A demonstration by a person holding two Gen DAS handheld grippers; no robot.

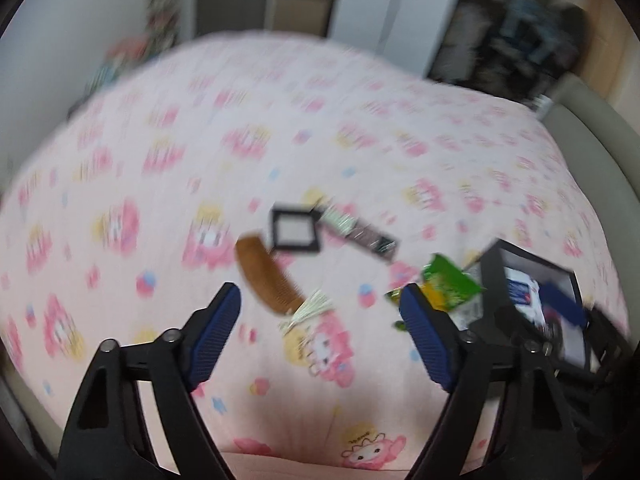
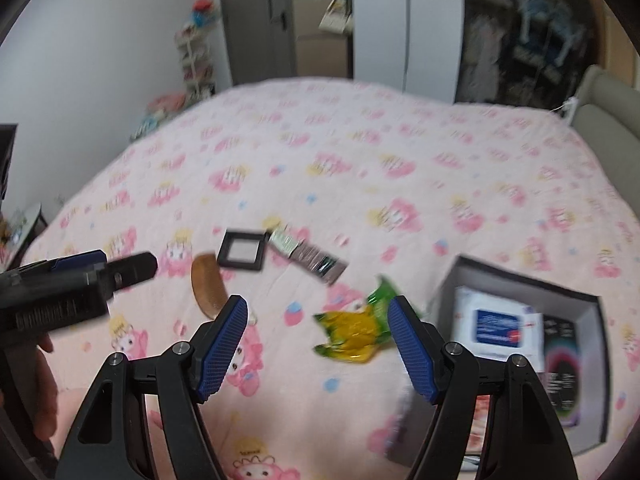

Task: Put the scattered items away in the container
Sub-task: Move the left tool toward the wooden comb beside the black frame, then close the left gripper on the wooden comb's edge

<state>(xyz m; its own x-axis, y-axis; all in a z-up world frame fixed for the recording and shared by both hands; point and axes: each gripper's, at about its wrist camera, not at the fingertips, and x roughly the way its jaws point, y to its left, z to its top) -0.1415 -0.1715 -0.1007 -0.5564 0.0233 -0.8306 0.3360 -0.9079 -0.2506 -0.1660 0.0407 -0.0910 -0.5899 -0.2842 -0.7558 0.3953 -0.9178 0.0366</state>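
Left wrist view: the left gripper [image 1: 320, 330] hangs spread wide and holds nothing above the pink bedspread [image 1: 168, 148]. A wooden comb [image 1: 266, 278] lies just ahead, touching a black compact [image 1: 296, 232]; a green snack packet [image 1: 450, 284] sits right, beside the black box [image 1: 490, 268].

Right wrist view: the right gripper [image 2: 318, 346] is likewise released, the green snack packet [image 2: 354, 328] lying between its fingers, the black box [image 2: 592, 310] at right

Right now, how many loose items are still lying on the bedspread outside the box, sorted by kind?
Brown wooden comb with tassel: 1
Black square compact: 1
Long flat dark packet: 1
Green and yellow snack wrapper: 1
Total: 4 outside the black open box, which already holds some items. Both grippers are open and hold nothing.
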